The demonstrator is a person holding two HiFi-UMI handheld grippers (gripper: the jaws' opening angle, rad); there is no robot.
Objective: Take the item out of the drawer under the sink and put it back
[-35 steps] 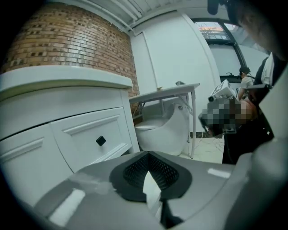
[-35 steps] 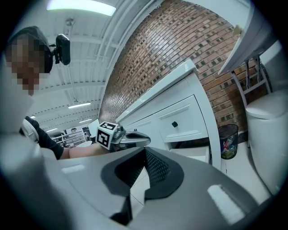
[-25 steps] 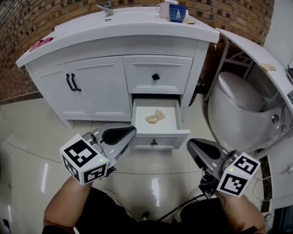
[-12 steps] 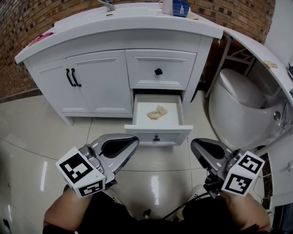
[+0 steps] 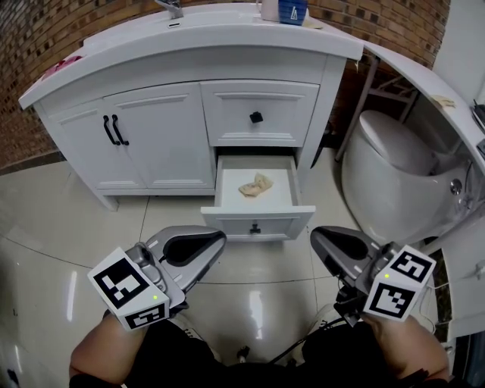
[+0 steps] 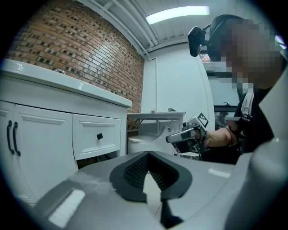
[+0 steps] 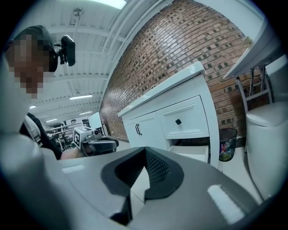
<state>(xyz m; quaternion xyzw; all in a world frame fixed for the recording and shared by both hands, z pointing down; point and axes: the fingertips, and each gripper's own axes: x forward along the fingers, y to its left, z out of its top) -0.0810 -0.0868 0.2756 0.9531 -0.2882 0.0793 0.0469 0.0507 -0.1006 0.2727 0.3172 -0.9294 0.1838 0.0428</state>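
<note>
The lower drawer (image 5: pixel 258 223) of the white sink cabinet stands pulled out. A crumpled beige item (image 5: pixel 255 184) lies inside it on the white bottom. My left gripper (image 5: pixel 217 239) hovers over the floor in front of the drawer's left corner, shut and empty. My right gripper (image 5: pixel 318 236) hangs just off the drawer's right corner, also shut with nothing in it. Both are apart from the drawer. In the left gripper view the left gripper's pads (image 6: pixel 148 155) meet; in the right gripper view the right gripper (image 7: pixel 145 150) points toward the open drawer (image 7: pixel 193 152).
The upper drawer (image 5: pixel 256 116) is closed, as are the double doors (image 5: pixel 114 130) to its left. A white toilet (image 5: pixel 386 174) stands close on the right. Cups (image 5: pixel 292 9) and a faucet (image 5: pixel 170 7) sit on the counter. A bin (image 7: pixel 227 141) stands by the brick wall.
Both grippers have drifted a little lower in the head view, away from the drawer front. The drawer stays open with the beige item in it.
</note>
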